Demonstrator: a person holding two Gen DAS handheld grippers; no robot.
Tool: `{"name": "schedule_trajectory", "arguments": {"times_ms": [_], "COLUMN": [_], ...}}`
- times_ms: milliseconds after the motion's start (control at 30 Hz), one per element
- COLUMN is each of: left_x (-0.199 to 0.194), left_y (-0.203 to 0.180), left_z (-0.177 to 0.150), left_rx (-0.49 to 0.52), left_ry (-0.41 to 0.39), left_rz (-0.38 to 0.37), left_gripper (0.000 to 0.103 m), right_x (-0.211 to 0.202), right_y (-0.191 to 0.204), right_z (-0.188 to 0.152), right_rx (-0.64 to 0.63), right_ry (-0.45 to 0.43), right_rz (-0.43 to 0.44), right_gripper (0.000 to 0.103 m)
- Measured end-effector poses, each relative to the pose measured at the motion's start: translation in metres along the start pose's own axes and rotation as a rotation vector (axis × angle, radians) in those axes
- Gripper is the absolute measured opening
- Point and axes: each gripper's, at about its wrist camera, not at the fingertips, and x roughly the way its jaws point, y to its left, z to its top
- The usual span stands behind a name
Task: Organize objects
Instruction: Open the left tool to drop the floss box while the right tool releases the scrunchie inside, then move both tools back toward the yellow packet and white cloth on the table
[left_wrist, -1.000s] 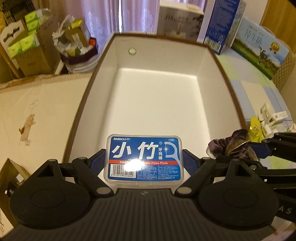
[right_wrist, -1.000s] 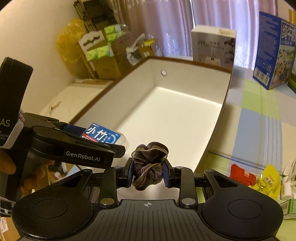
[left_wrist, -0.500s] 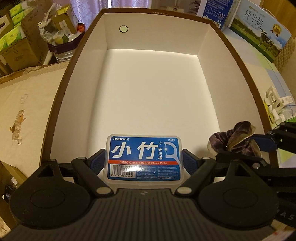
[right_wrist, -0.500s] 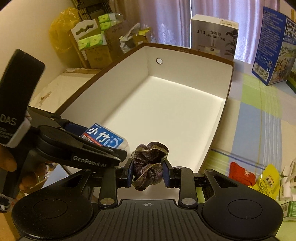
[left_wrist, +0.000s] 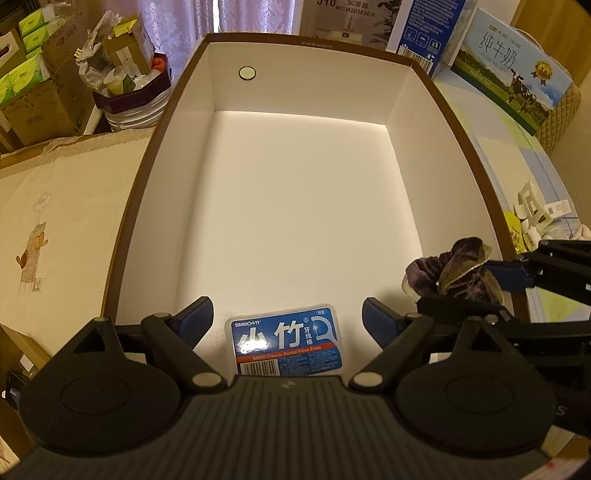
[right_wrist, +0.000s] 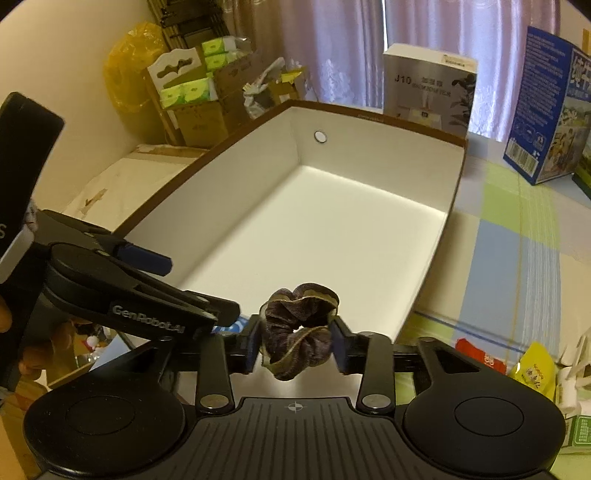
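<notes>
Below me, the big white box (left_wrist: 295, 206) with its brown rim takes up most of both views. My left gripper (left_wrist: 288, 317) hangs over its near end, fingers spread wide, and the blue floss pick case (left_wrist: 286, 341) lies flat on the box floor between them, touching neither; its near edge is hidden behind my gripper body. My right gripper (right_wrist: 295, 339) is clamped on the dark velvet scrunchie (right_wrist: 299, 328) above the box's near right corner.
</notes>
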Motion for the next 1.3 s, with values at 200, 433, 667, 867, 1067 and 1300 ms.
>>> {"name": "schedule_trajectory", "arguments": {"times_ms": [200, 433, 667, 867, 1067, 1300], "left_x": [-0.007, -0.018, -0.033, -0.047, -0.058, -0.074], "left_y": [0.002, 0.006, 0.006, 0.002, -0.005, -0.018], "left_z": [-0.001, -0.007, -0.012, -0.014, -0.018, -0.026], "left_rx": [-0.002, -0.017, -0.020, -0.009, -0.008, -0.030], "left_ry": [-0.016, -0.032, -0.062, -0.086, -0.110, -0.136], "left_rz": [0.007, 0.004, -0.009, -0.019, -0.017, 0.008], "left_gripper": [0.090, 0.091, 0.092, 0.092, 0.092, 0.092], "right_x": [-0.004, -0.010, -0.018, -0.030, -0.045, -0.067], "right_y": [-0.001, 0.004, 0.009, 0.010, 0.006, -0.005], "right_z": [-0.001, -0.002, -0.006, -0.010, -0.016, -0.021], "right_rx": [0.015, -0.004, -0.008, 0.009, 0.029, 0.048], "right_ry": [-0.008, -0.016, -0.023, -0.037, -0.056, -0.086], "right_rz": [0.004, 0.001, -0.002, -0.008, -0.001, 0.035], "right_gripper": [0.049, 0.058, 0.059, 0.059, 0.059, 0.059]}}
